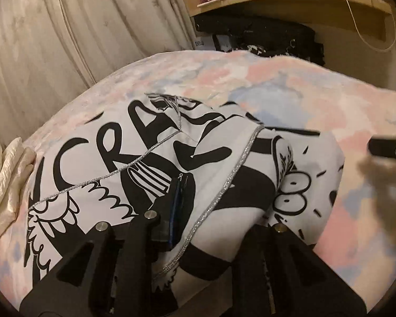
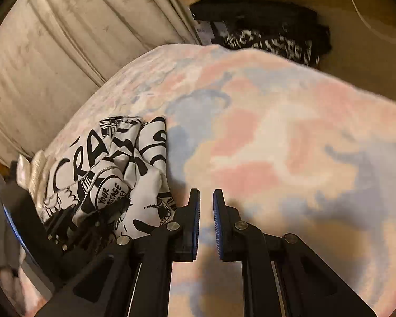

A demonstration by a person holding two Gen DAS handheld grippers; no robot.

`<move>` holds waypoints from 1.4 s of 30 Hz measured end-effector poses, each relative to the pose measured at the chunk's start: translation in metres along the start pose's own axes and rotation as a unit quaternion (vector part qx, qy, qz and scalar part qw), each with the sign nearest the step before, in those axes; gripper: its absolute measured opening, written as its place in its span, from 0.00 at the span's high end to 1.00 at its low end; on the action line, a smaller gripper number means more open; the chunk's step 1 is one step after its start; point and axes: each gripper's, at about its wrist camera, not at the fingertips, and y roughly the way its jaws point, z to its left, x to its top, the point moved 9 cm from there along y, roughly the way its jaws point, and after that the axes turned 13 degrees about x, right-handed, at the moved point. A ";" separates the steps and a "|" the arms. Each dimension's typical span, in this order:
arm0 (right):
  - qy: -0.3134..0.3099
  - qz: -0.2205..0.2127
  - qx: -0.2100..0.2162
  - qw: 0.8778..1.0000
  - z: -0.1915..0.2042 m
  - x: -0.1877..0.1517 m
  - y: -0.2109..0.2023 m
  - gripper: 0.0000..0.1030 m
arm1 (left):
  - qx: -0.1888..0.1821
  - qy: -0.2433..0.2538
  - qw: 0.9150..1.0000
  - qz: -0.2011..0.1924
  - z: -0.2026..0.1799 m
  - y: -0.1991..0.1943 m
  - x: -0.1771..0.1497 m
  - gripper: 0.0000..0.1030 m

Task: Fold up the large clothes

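- Printed garment (image 1: pixel 171 163) lies bunched on blanket (image 1: pixel 277 84); looks light, limp and slippery, best pinched at its silver-trimmed hem
- Left gripper (image 1: pixel 198 224) grips its fabric
- Right gripper (image 2: pixel 206 211) narrow, empty

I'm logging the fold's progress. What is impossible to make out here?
- Left wrist view: left tool's fingertips, covered by the draped garment.
- Left wrist view: right tool, smeared by blur and cut by the edge.
- Both views: garment's type, too bunched.
- Right wrist view: dark clutter under the shelf, blurred.
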 end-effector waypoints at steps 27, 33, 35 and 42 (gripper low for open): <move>-0.109 0.149 0.153 0.971 0.132 0.016 0.101 0.56 | -0.080 -0.248 0.957 0.131 0.192 -0.057 -0.028 0.46; -0.100 0.205 0.179 0.957 0.127 0.015 0.150 0.57 | -0.115 -0.303 0.931 0.170 0.222 -0.010 -0.053 0.52; -0.109 0.209 0.171 0.957 0.129 0.012 0.158 0.61 | -0.122 -0.301 0.932 0.163 0.219 -0.001 -0.052 0.52; -0.168 0.093 0.156 0.969 0.151 0.033 0.094 0.84 | -0.100 -0.238 0.955 0.148 0.196 0.002 -0.035 0.52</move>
